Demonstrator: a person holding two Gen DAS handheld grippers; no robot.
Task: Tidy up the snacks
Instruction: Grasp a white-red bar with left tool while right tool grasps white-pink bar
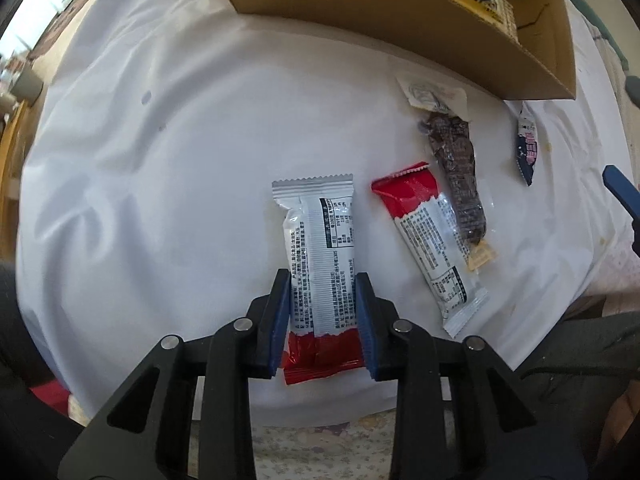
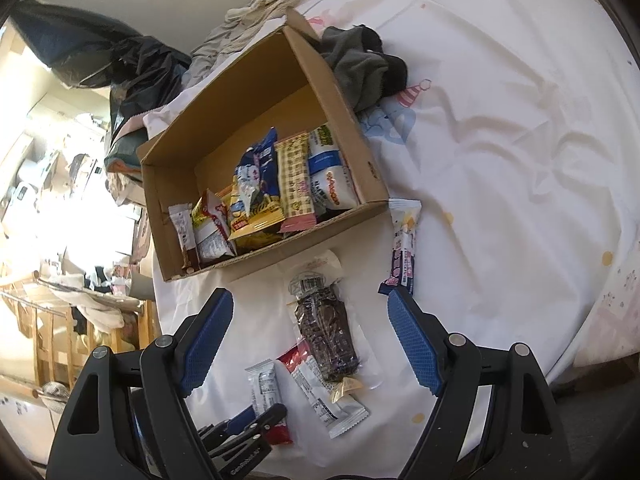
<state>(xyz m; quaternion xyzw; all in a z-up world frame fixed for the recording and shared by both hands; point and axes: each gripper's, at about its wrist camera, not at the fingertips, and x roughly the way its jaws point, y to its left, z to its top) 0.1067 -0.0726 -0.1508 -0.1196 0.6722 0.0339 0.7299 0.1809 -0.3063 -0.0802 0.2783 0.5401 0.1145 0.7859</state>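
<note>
As we are looking down the left gripper (image 1: pixel 322 304), we are finding its blue pads pressing on both long sides of a silver-and-red snack bar (image 1: pixel 318 264), which is lying flat on the white sheet (image 1: pixel 160 160). Just beside it to the right, a second red-and-white bar (image 1: pixel 430 248) is lying at a slant, and a dark bar in a clear wrapper (image 1: pixel 456 176) is touching its far edge. Further right, a small navy-and-pink packet (image 1: pixel 527 148) is lying apart from these, near the corner of the cardboard box (image 1: pixel 360 24). We are holding the right gripper (image 2: pixel 310 336) above the dark bar with its jaws standing wide and nothing between them. Beyond, the box is sitting open on the sheet, and we are counting inside it a row of packets crowded against the near wall: a yellow checked one (image 2: pixel 294 178), a blue one (image 2: pixel 260 164), a white one with orange lettering (image 2: pixel 332 184) and several more. Behind the box, a grey-and-black cloth (image 2: pixel 360 68) is lying bunched against its far flap.
</note>
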